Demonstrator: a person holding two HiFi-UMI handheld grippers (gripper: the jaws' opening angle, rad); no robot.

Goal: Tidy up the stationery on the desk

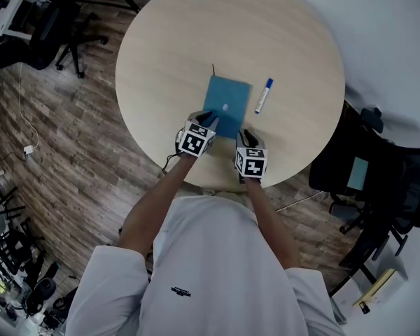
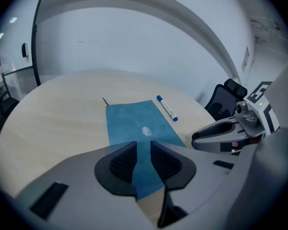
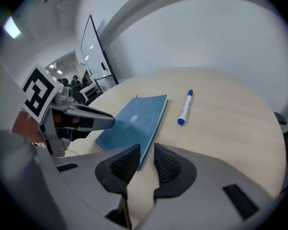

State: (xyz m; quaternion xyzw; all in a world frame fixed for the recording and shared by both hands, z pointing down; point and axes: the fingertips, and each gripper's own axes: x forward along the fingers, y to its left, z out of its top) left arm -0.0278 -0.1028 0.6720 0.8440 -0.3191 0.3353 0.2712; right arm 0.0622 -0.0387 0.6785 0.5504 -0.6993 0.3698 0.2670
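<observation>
Pale wood tops the round desk (image 1: 168, 47), and two pieces of stationery lie on it: a blue notebook (image 1: 227, 106), closed and flat near the middle, and a marker (image 1: 264, 96) with a blue cap, just beside the notebook's right edge but apart from it. A thin bookmark ribbon (image 1: 213, 69) pokes out at the notebook's far end.

Both tools sit at the notebook's near edge. The left gripper (image 1: 208, 119) hangs over the near left corner, its fingers (image 2: 119, 163) parted by only a narrow slot. The blue cover shows through the slot, but the book lies flat below them and they seem to hold nothing. The right gripper (image 1: 246, 135) rests just off the near right corner. Its fingers (image 3: 169, 166) are likewise a slit apart and empty, lined up with the book's edge.

This paired stance at the two near corners suggests the notebook is to be handled first, probably squared up or lifted from both sides. The marker looks untouched so far.
</observation>
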